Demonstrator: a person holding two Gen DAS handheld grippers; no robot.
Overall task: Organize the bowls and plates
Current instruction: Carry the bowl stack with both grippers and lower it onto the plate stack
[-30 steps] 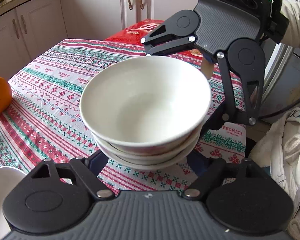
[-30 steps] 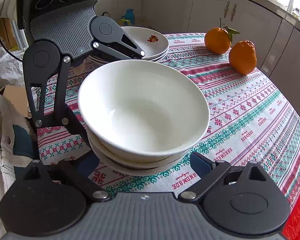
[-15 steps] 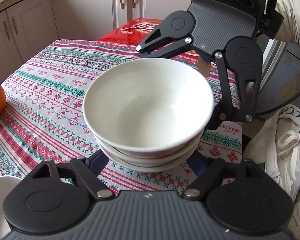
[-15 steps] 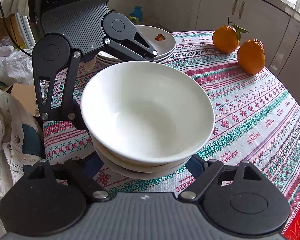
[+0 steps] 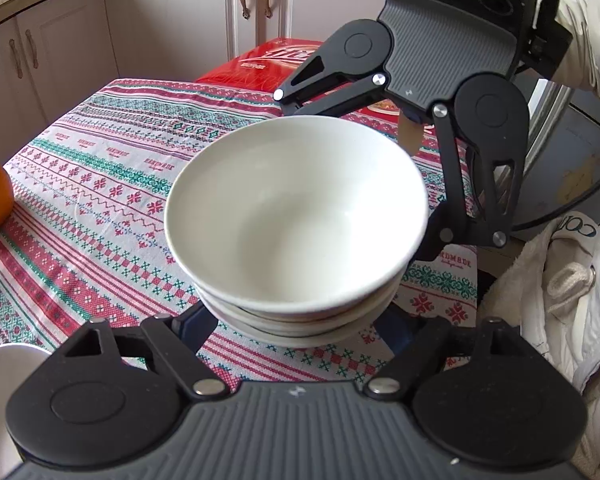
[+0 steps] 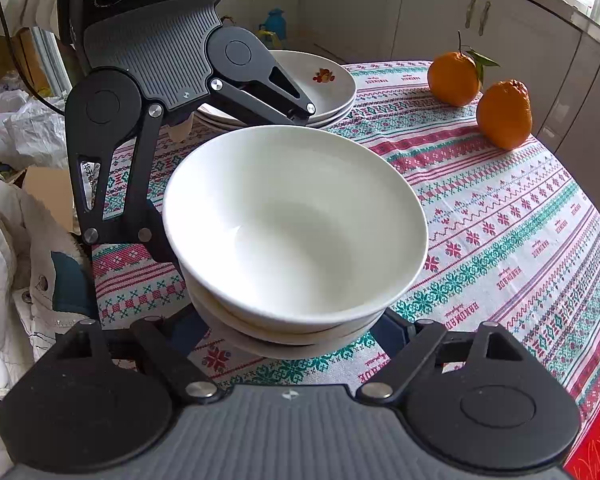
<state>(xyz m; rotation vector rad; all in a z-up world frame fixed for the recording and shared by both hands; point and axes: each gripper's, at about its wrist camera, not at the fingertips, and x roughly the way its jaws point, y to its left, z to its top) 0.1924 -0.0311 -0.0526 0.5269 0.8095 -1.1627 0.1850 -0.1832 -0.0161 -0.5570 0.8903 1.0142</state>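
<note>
**Bowl stack held between two grippers above the patterned cloth**

Rising a little since a second ago, the stack of white bowls [image 5: 296, 216] now sits somewhat higher over the tablecloth [image 5: 100, 184], and more of the cloth shows beneath it than before. From largest to smallest: the cloth-covered table spreads under everything, red, green and white in bands. The stack, three nested bowls by the rims that show, fills the middle of both views.

The left gripper [image 5: 296, 328] has its fingers spread wide to either side of the lowest bowl, cradling the stack from one side; the right gripper [image 6: 288, 330] does the same from the opposite side. Whether the pads actually press on the bowl is hidden under the rims, so a firm clamp cannot be told.

Only the right wrist view shows the pile of plates [image 6: 324, 80], the top one with a small fruit motif, lying behind the left gripper, and two oranges [image 6: 504, 114] near the table's far edge. Only the left wrist view shows a red box [image 5: 268, 64] past the table and white cupboard doors [image 5: 188, 12]; there one orange is cut off at the left edge.
</note>
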